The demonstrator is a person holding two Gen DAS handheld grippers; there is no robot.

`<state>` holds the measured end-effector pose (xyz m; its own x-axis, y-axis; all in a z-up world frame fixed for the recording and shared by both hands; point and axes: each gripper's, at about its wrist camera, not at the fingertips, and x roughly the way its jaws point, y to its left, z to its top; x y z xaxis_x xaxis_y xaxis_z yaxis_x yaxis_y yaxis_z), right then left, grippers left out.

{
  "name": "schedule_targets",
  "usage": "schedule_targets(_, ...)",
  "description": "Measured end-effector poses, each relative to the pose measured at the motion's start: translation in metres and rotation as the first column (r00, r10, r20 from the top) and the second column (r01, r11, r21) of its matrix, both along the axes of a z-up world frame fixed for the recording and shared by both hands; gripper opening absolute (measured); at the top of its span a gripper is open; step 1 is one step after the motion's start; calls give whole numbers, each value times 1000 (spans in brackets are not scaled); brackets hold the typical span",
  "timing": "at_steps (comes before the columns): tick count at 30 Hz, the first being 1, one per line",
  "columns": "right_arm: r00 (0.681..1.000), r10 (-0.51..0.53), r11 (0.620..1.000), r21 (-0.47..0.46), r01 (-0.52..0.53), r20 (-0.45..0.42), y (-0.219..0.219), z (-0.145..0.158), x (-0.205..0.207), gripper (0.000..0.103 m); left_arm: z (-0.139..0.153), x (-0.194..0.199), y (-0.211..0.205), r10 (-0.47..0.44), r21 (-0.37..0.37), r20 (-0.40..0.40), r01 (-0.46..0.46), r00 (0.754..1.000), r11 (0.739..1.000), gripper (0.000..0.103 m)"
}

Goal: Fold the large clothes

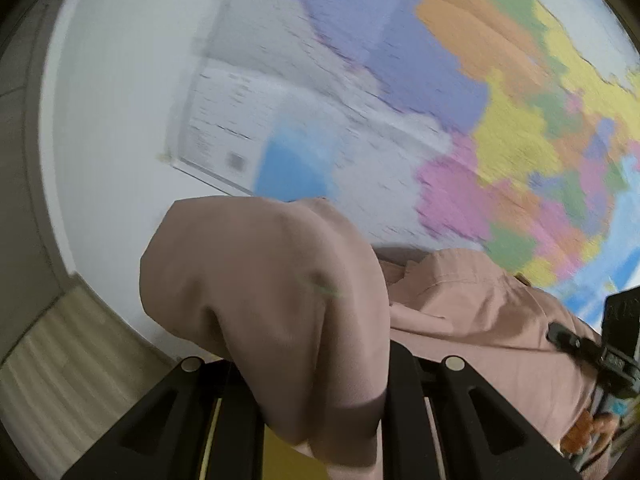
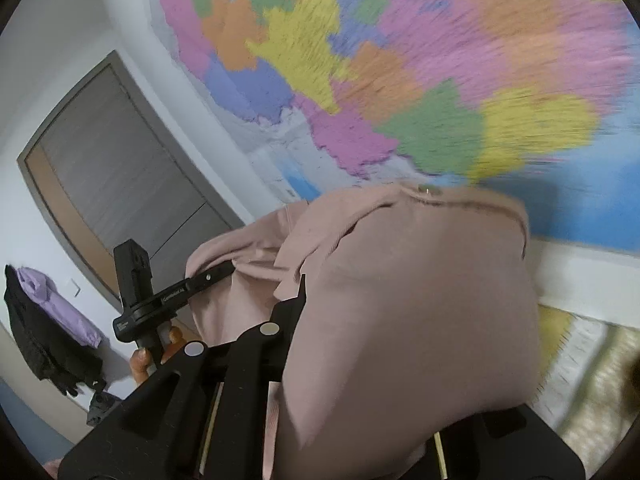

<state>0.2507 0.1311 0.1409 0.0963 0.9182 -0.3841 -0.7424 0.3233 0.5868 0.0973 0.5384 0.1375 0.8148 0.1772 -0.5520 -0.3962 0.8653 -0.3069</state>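
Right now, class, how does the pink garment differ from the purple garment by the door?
The pink garment is held up, draped over the right gripper in front of the map; the purple garment hangs against the wall beside the door. The pink one fills the view; the purple one looks small and far off, next to dark clothing. Both are soft pastel fabric.
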Motion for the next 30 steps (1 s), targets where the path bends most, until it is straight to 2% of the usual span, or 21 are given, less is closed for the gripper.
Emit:
schedule_targets(2,999,30,999,-20,-31,-26,27,-24,4,12,-16,0,17,51,22,-1,-51,999,998,13)
schedule_targets(3,998,42,998,-38,-44,-41,38,-38,6,12,-35,3,26,84,54,-35,-82,996,995,13)
schedule_targets(4,997,46,997,-67,-49,-56,50,-57,7,12,-47,4,31,99,65,-61,-95,993,993,13)
schedule_targets(5,996,49,994,-94,-56,-77,58,-74,7,12,-70,10,39,115,66,-118,-108,986,992,13)
schedule_targets(6,989,56,987,-140,-75,-136,70,-104,10,12,-101,17,50,133,44,-204,-126,970,991,13)
schedule_targets(8,971,47,973,-207,-98,-236,81,-155,12,12,-138,22,63,154,-4,-287,-162,945,987,13)
schedule_targets(9,966,40,970,-220,-98,-255,80,-169,13,14,-152,19,71,161,-38,-292,-179,943,983,13)
schedule_targets(11,950,26,977,-195,-90,-312,71,-187,18,17,-156,13,76,153,-79,-261,-179,953,981,13)
schedule_targets(13,928,17,985,-152,-79,-371,57,-194,26,18,-154,12,76,149,-67,-252,-171,956,983,14)
schedule_targets(17,940,12,984,-161,-71,-340,49,-181,25,18,-154,15,73,154,-40,-276,-172,949,984,15)
schedule_targets(20,941,12,981,-179,-77,-339,44,-181,25,19,-160,20,70,163,-13,-318,-176,934,984,23)
schedule_targets(22,933,-7,977,-203,-70,-360,42,-187,29,23,-169,21,71,163,1,-354,-174,921,985,31)
schedule_targets(24,915,-37,978,-203,-49,-403,35,-197,32,32,-174,20,70,161,0,-371,-173,914,985,34)
schedule_targets(30,905,-66,980,-199,-21,-421,18,-200,27,41,-174,13,79,129,-55,-370,-160,920,986,39)
